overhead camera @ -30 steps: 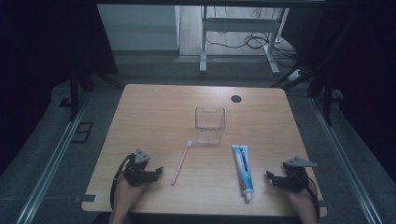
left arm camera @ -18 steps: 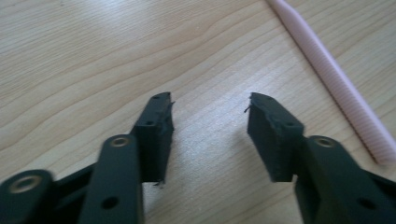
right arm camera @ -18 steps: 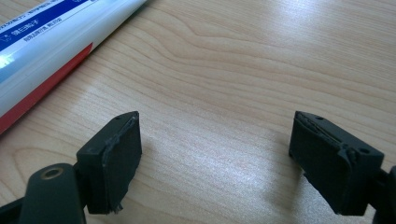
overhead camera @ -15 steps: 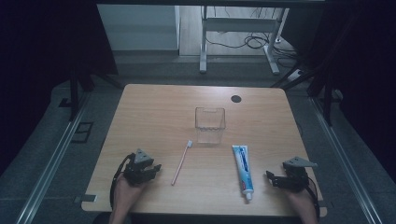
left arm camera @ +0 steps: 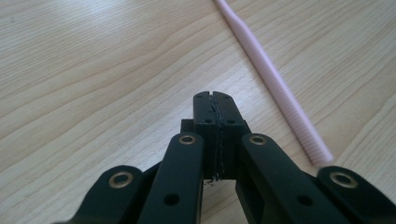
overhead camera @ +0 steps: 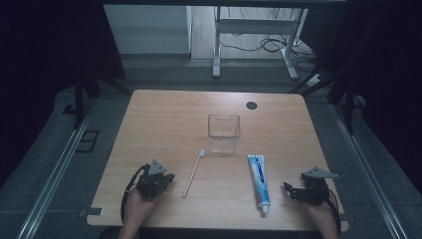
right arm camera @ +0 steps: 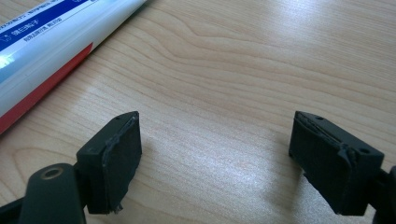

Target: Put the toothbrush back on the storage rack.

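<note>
A pink toothbrush (overhead camera: 193, 173) lies on the wooden table (overhead camera: 164, 119), bristles toward the far side. Just left of its handle end rests my left gripper (overhead camera: 170, 178). In the left gripper view its jaws (left arm camera: 215, 100) have just been closing and now stand shut, pads together with nothing between them; the toothbrush handle (left arm camera: 275, 84) lies beside them to the right, untouched. A blue and white toothpaste tube (overhead camera: 260, 181) lies right of centre. My right gripper (overhead camera: 288, 189) sits to its right, open (right arm camera: 217, 140) over bare wood, the tube (right arm camera: 42, 51) off to its left.
A clear square cup (overhead camera: 224, 133) stands upright at the table's middle, beyond the toothbrush and the tube. A small black disc (overhead camera: 252, 105) lies near the far edge. Both hands rest at the near edge. Metal rails run along both sides of the table.
The left gripper's jaws have drawn together while the hand stayed near the toothbrush handle. The right gripper, toothbrush, tube and cup have not moved.
</note>
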